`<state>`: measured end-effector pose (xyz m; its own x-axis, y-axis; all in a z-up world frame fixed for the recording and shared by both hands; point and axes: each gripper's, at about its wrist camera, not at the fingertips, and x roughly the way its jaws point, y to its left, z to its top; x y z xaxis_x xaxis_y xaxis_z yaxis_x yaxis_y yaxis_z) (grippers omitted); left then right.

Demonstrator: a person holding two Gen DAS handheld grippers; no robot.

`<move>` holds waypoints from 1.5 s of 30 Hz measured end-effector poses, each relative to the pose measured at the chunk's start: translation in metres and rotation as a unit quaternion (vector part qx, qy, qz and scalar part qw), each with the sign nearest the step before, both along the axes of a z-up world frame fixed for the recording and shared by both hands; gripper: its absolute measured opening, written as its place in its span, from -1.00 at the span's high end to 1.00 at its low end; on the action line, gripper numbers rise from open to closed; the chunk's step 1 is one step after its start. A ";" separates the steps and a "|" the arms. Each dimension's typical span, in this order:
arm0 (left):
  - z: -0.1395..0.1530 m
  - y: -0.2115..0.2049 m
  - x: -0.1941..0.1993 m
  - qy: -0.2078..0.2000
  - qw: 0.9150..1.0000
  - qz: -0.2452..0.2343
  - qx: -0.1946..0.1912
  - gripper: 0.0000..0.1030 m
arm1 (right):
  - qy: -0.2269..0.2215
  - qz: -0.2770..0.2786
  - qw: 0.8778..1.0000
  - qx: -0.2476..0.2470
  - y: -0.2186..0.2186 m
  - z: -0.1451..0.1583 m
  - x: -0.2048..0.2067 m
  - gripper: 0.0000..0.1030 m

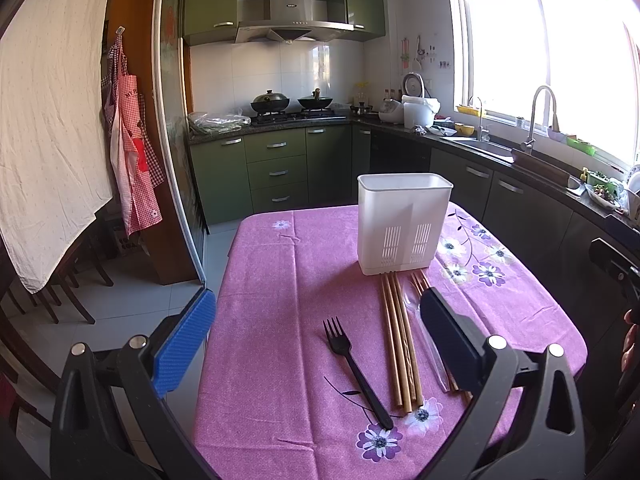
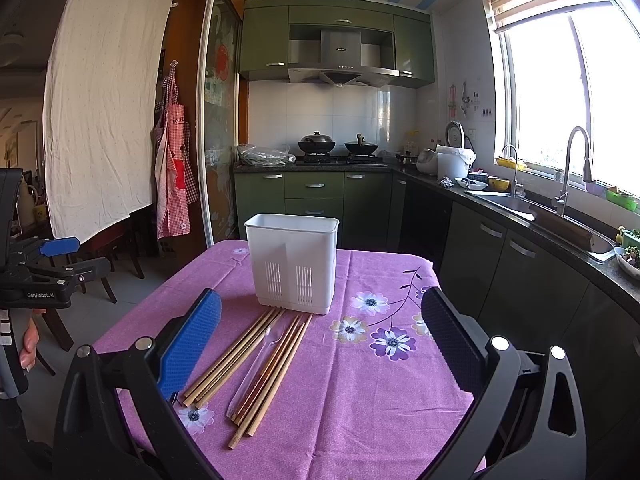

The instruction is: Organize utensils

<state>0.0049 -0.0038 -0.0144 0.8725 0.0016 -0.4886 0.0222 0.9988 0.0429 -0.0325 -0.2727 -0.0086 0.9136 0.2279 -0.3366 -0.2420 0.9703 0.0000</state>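
Pretty clearly a lived-in home kitchen: green cabinets (image 2: 316, 186) along the far wall, a steel range hood (image 2: 342, 60) over a gas stove with two lidded woks (image 2: 317, 141), white tiled backsplash. On the right there's a sink with a tall faucet (image 2: 572, 164) under a bright window (image 2: 568, 92), and a red checked apron (image 2: 174, 172) hangs on the left by a sliding glass door (image 2: 220, 120).

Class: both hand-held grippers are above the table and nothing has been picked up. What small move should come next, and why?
Probably lower the left hand-held gripper onto the black fork. It lies alone on the purple cloth, apart from the chopsticks, between the open, empty fingers. The white holder stands upright behind. The right hand-held gripper is also open.
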 end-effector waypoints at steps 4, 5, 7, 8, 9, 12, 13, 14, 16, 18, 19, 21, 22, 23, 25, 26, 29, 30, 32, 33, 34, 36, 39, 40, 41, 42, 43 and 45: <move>0.003 0.001 0.000 0.000 1.000 0.001 0.000 -0.88 | 0.000 0.000 1.000 0.001 0.000 0.000 0.000 -0.92; 0.003 0.001 0.000 -0.001 1.000 0.001 0.000 -0.88 | 0.000 0.000 1.000 0.001 0.000 0.000 0.000 -0.92; 0.004 0.002 0.000 0.000 1.000 0.001 0.000 -0.88 | 0.000 0.000 1.000 0.000 0.000 0.000 0.000 -0.92; 0.003 0.001 0.000 0.000 1.000 0.001 0.000 -0.88 | 0.000 0.000 1.000 0.001 0.000 0.000 0.000 -0.92; 0.003 0.001 0.001 0.001 1.000 0.001 0.000 -0.88 | 0.000 0.000 1.000 0.001 0.000 0.000 0.000 -0.92; 0.003 0.002 0.000 0.000 1.000 0.000 0.000 -0.88 | 0.000 0.000 1.000 0.001 0.000 0.000 0.000 -0.92; 0.003 0.001 0.000 0.000 1.000 0.000 0.000 -0.88 | 0.000 0.000 1.000 0.001 0.000 0.000 0.000 -0.92; 0.003 0.001 0.001 0.000 1.000 -0.001 0.000 -0.88 | 0.000 0.000 1.000 0.001 0.000 0.000 0.000 -0.92; 0.002 0.001 0.000 0.000 1.000 0.000 0.000 -0.88 | 0.000 0.000 1.000 0.001 0.000 0.000 0.000 -0.92; 0.001 0.002 0.000 0.001 1.000 0.000 0.000 -0.88 | 0.000 0.000 1.000 0.001 0.000 0.000 0.000 -0.92; 0.001 0.002 0.000 0.001 1.000 0.000 0.000 -0.88 | 0.000 0.000 1.000 0.001 0.000 0.000 0.000 -0.92; -0.001 0.000 -0.002 0.001 1.000 -0.001 0.001 -0.88 | 0.000 0.000 1.000 0.000 0.000 0.000 0.000 -0.92; -0.002 0.000 -0.002 0.001 1.000 -0.001 0.001 -0.88 | 0.000 0.000 1.000 0.001 -0.001 0.000 0.000 -0.92; -0.002 -0.001 -0.003 0.002 1.000 -0.001 0.001 -0.88 | 0.001 0.000 1.000 0.001 0.000 -0.001 0.000 -0.92; -0.002 0.000 -0.002 0.002 1.000 -0.001 0.001 -0.88 | 0.000 0.000 1.000 0.001 -0.001 -0.001 0.000 -0.92; -0.002 0.000 -0.002 0.002 1.000 -0.001 0.001 -0.88 | 0.001 -0.001 1.000 0.001 -0.001 -0.001 0.001 -0.92; -0.004 -0.001 -0.002 0.003 1.000 -0.002 0.001 -0.88 | 0.001 -0.001 1.000 0.001 -0.001 -0.001 0.001 -0.92; -0.004 -0.001 -0.002 0.003 1.000 -0.002 0.001 -0.88 | 0.001 0.000 1.000 0.001 -0.001 -0.001 0.001 -0.92; -0.004 -0.001 -0.003 0.003 1.000 -0.002 0.001 -0.88 | 0.001 0.000 1.000 0.001 -0.001 -0.001 0.001 -0.92; -0.004 -0.001 -0.002 0.003 1.000 -0.002 0.002 -0.88 | 0.001 0.000 1.000 0.001 -0.001 -0.001 0.001 -0.92; -0.004 -0.001 -0.002 0.003 1.000 -0.002 0.002 -0.88 | 0.001 0.000 1.000 0.001 -0.001 -0.001 0.001 -0.92; -0.005 -0.001 -0.003 0.003 1.000 -0.002 0.002 -0.88 | 0.002 0.000 1.000 0.001 -0.001 -0.001 0.001 -0.92; -0.005 -0.001 -0.002 0.004 1.000 -0.002 0.003 -0.88 | 0.004 -0.001 1.000 -0.001 -0.001 -0.003 0.002 -0.92; -0.006 -0.001 -0.001 0.006 1.000 -0.002 0.003 -0.88 | 0.006 0.000 1.000 -0.002 -0.002 -0.005 0.003 -0.92; -0.008 -0.001 -0.001 0.008 1.000 -0.003 0.004 -0.88 | 0.010 0.000 1.000 -0.004 -0.002 -0.007 0.006 -0.92; -0.009 -0.001 0.001 0.011 1.000 -0.004 0.004 -0.88 | 0.015 0.002 1.000 -0.005 -0.003 -0.009 0.009 -0.92; -0.010 -0.001 0.004 0.016 1.000 -0.005 0.007 -0.88 | 0.025 0.005 1.000 -0.007 -0.002 -0.011 0.014 -0.92; -0.012 0.000 0.014 0.032 0.999 -0.009 0.009 -0.88 | 0.047 0.016 0.999 -0.016 -0.001 -0.014 0.026 -0.92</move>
